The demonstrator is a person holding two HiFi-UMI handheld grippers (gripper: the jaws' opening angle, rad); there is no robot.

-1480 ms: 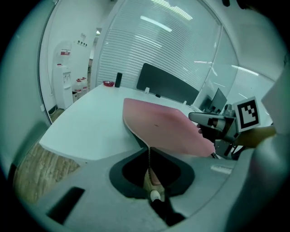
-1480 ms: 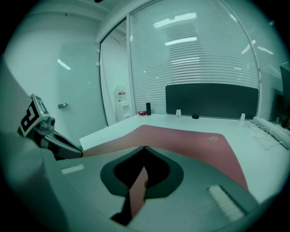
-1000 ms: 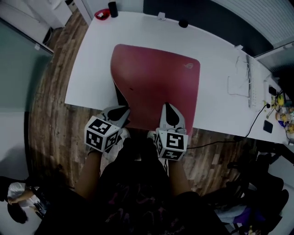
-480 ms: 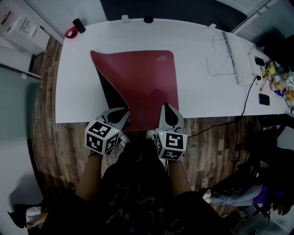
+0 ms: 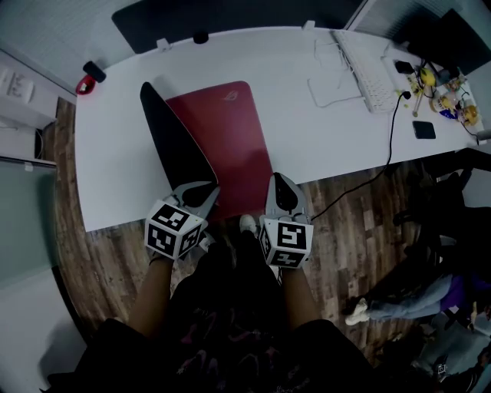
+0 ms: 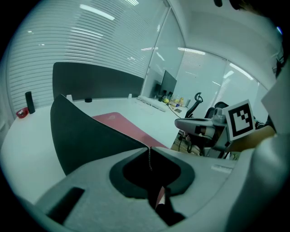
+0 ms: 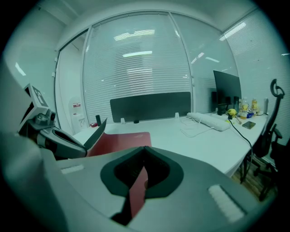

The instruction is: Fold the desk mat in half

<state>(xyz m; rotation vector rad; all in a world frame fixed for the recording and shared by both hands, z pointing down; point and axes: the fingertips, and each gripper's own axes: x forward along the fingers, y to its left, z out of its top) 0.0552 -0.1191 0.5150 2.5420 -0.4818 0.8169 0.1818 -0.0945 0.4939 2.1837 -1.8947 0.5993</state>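
Note:
The desk mat (image 5: 234,142) is red on top and black underneath, and lies on the white desk (image 5: 307,130). Its left side is raised, so the black underside (image 5: 173,146) faces up and left. My left gripper (image 5: 204,192) is shut on the mat's near left corner, and the thin edge runs between its jaws (image 6: 149,154). At the near right corner my right gripper (image 5: 281,184) is shut on the mat, with red fabric caught in its jaws (image 7: 142,158). Both grippers sit at the desk's near edge.
A white keyboard (image 5: 364,65) with a looped cable lies at the far right, with a dark phone (image 5: 424,129) and small items beyond it. A red object (image 5: 86,80) sits at the far left corner. A dark partition (image 5: 230,15) backs the desk. An office chair (image 7: 272,131) stands to the right.
The mat's left side has lifted higher and swung over toward the right, showing far more black underside. Both grippers keep their hold at the near edge. The head view has swung round.

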